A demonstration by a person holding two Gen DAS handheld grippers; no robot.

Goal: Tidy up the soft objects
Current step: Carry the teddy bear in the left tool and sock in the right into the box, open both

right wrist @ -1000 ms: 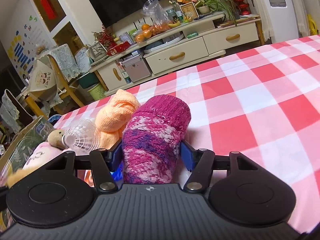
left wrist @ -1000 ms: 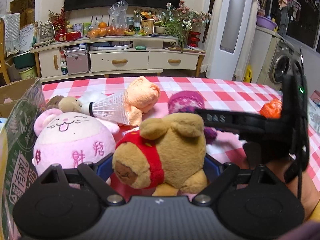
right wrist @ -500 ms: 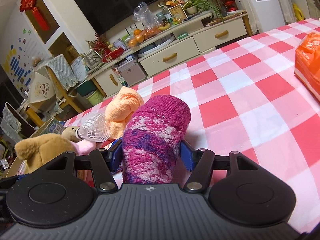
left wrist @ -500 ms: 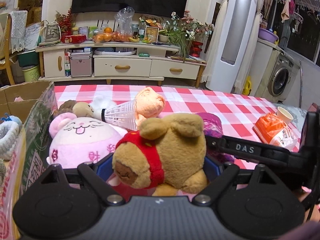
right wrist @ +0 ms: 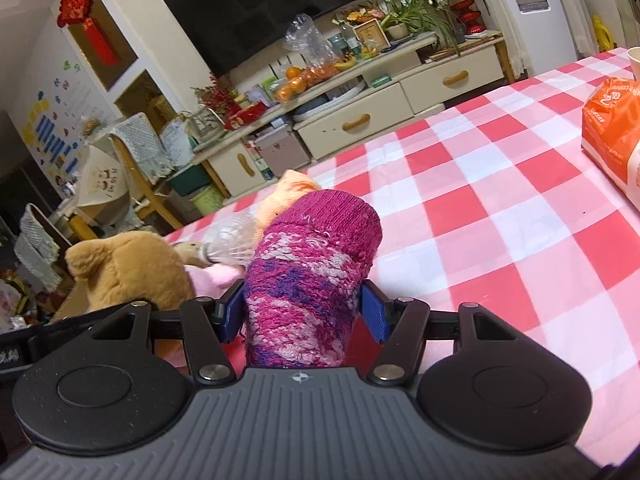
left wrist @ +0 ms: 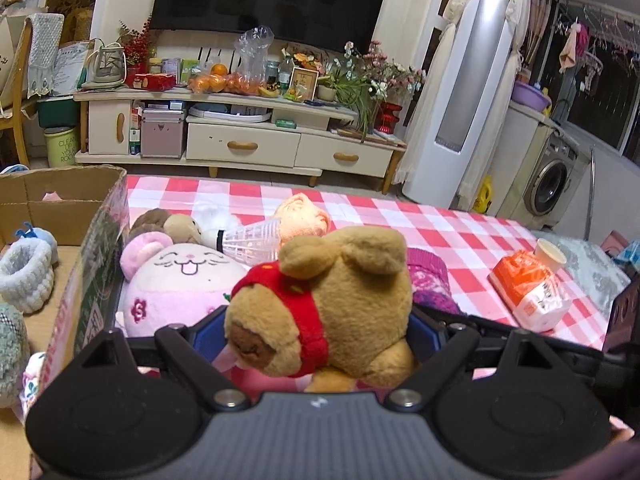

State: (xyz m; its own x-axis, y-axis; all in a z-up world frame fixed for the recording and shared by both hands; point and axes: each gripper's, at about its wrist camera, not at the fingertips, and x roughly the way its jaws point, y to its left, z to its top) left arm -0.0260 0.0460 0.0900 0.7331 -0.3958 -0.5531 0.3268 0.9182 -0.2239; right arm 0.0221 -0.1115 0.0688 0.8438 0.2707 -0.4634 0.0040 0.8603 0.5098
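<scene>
At the bottom centre of the left wrist view, the left gripper [left wrist: 316, 332] is clamped on a tan plush bear with a red hood [left wrist: 332, 300], its blue pads pressed into both flanks so the toy fills the lower middle of the frame. Likewise, in the lower centre of the right wrist view, the right gripper [right wrist: 302, 314] is closed around a magenta and purple fuzzy knitted sock [right wrist: 312, 280], which stands up between the blue pads. Just beyond the bear, centre left, a round pink plush with a smiling face [left wrist: 180, 280] lies on the red and white checked tablecloth [left wrist: 460, 236], and behind it a clear plastic shuttlecock [left wrist: 252, 240] and an orange knitted item [left wrist: 304, 220] are seen. At the left edge an open cardboard box [left wrist: 80, 248] is visible, already holding pale fluffy items. The step is judged to be carrying both toys to that box; it is best done if each is lifted clear of the box wall, kept firmly squeezed, and released only once well inside, one gripper at a time so collision is avoided.
</scene>
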